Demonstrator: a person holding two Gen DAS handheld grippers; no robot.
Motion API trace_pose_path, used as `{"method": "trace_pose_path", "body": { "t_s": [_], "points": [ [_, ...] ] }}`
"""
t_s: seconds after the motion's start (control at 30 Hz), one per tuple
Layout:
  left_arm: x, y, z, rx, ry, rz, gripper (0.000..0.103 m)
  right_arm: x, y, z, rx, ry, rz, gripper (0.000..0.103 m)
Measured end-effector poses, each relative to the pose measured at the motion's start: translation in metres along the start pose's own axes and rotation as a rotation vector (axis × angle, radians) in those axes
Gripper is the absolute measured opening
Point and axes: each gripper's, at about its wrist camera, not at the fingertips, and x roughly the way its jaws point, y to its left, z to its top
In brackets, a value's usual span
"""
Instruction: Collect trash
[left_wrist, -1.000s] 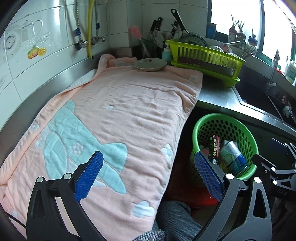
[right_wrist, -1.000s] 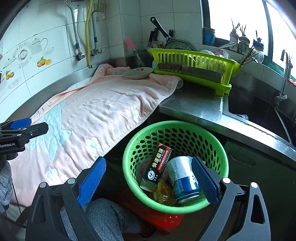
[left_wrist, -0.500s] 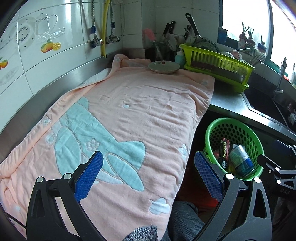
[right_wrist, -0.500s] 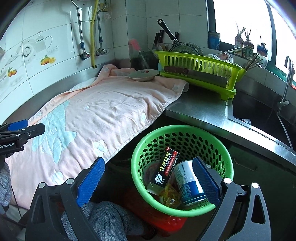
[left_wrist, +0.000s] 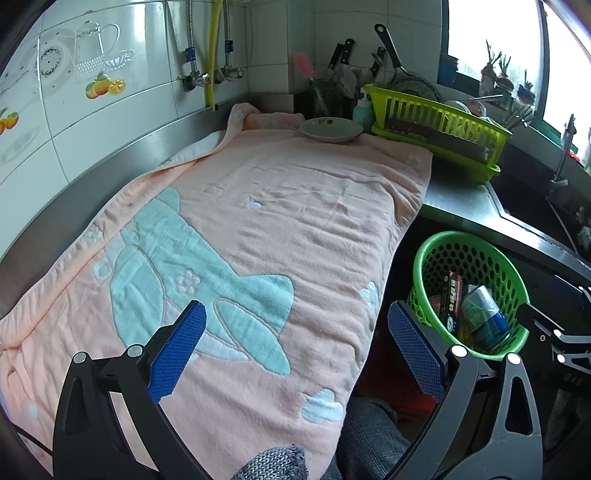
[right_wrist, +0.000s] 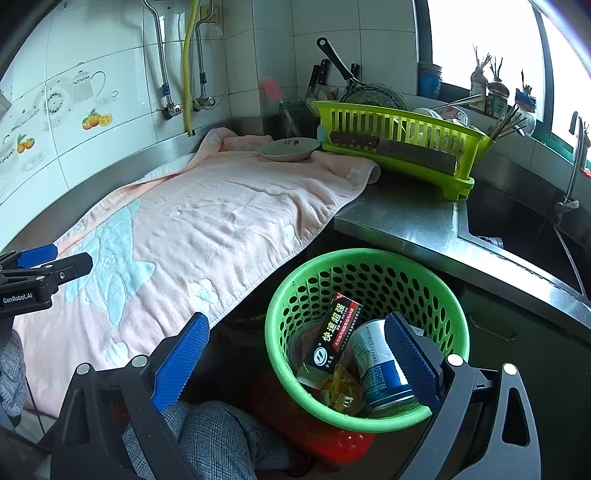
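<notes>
Seemingly near the end: no loose trash visible on the pink towel (left_wrist: 280, 221) covering the counter, only a shallow dish (left_wrist: 331, 130) at its far end beside the yellow-green dish rack (right_wrist: 399, 140). Collected pieces already in the green basket (right_wrist: 369, 269), below the counter edge: a dark box with red and yellow lettering (right_wrist: 332, 336) leaning upright, a blue-and-white can (right_wrist: 380, 369) tilted beside it, some yellow wrapper scraps (right_wrist: 341, 387) at the bottom. Left gripper (left_wrist: 295, 347) spread wide and empty, over the towel's near end. Right gripper (right_wrist: 295, 350) likewise wide, holding nothing, poised above the basket. Possibly a small item in the sink (right_wrist: 517, 229); too unclear to call trash.
</notes>
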Motion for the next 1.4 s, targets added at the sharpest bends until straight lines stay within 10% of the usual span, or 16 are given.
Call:
{"method": "trace_pose_path", "body": {
  "t_s": [1.4],
  "points": [
    [0.0004, -0.0023, -0.0032, -0.003, 0.003, 0.008, 0.098, 0.0018, 0.001, -0.001, 0.005, 0.004, 0.012, 0.093]
  ]
}}
